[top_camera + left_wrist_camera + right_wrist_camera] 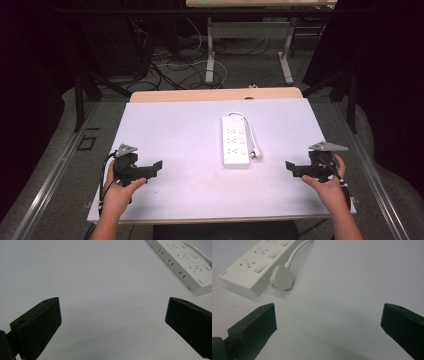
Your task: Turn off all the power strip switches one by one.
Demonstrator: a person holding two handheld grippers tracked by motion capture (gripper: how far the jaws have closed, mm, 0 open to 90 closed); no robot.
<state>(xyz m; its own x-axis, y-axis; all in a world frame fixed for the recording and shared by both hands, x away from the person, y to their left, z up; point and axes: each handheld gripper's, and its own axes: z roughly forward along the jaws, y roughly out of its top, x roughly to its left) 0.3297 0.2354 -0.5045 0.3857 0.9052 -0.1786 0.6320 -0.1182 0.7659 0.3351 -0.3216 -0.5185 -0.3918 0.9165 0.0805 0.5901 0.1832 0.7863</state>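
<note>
The power strip (235,141) lies mid-tabletop (180,135), its plug (256,154) just beside it; left tongs (156,168) and right tongs (291,168) both gape empty, well apart from it

White table (165,130); cables (170,67) on floor beyond; second table (250,30) behind.

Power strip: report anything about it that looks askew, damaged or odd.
Nothing stands out. The white power strip lies flat and intact on the table, its cord looping back so the plug rests beside it, unplugged. Both grippers hang open, apart from it.
</note>
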